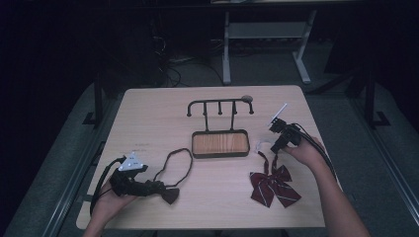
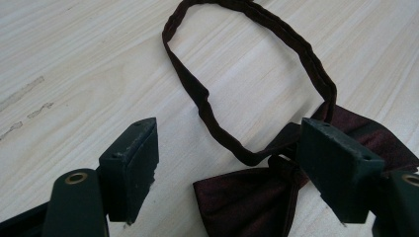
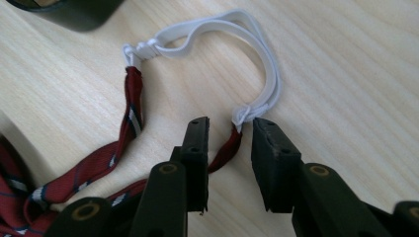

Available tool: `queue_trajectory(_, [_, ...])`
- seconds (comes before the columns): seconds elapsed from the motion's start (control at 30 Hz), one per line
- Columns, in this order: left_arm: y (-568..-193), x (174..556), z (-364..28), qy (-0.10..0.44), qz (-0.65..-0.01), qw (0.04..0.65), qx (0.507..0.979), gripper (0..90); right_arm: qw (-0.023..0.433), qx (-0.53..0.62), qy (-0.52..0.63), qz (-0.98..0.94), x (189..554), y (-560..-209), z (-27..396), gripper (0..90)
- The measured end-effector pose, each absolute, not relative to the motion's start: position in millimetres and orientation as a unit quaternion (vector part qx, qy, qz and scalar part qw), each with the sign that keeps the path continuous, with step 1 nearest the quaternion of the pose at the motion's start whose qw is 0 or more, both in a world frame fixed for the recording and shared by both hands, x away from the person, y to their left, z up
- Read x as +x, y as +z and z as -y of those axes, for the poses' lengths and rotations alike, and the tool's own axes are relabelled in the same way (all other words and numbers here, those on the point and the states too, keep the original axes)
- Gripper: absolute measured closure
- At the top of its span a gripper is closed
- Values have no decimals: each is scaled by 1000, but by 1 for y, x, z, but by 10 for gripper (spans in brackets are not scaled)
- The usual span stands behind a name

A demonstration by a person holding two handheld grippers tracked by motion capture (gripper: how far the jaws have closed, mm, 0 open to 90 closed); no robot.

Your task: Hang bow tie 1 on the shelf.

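A dark brown bow tie (image 1: 170, 195) (image 2: 242, 202) lies at the front left of the table, its strap loop (image 1: 178, 160) (image 2: 197, 94) spread out behind it. My left gripper (image 1: 157, 186) (image 2: 230, 143) is open wide, low over the table, with the tie's knot between its jaws. At the front right lies a red striped bow tie (image 1: 272, 185) (image 3: 20, 197) with a white elastic band (image 1: 262, 144) (image 3: 267, 69). My right gripper (image 1: 273, 148) (image 3: 230, 131) stands partly open, its jaws on either side of the red strap (image 3: 225, 150) just below the elastic's knot, with a gap on both sides.
A black rack with several hooks (image 1: 220, 106) rises from a dark-rimmed tray with a wooden floor (image 1: 220, 143) at the table's middle back. Bare wood table (image 1: 148, 123) surrounds it. Beyond the far edge are the floor and the legs of a desk (image 1: 226, 49).
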State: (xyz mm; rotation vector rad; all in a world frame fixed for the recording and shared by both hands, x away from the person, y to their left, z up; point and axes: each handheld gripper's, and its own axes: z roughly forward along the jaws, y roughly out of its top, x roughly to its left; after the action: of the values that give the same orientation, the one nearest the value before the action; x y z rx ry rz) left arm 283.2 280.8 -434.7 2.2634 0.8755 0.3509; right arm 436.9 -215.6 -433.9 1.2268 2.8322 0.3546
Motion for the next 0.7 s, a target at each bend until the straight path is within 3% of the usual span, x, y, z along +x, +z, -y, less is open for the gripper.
queue_trajectory(0.7, [-435,283,-281,135,-334,337,870,248,10,410,124,-904,441,-430,215,588])
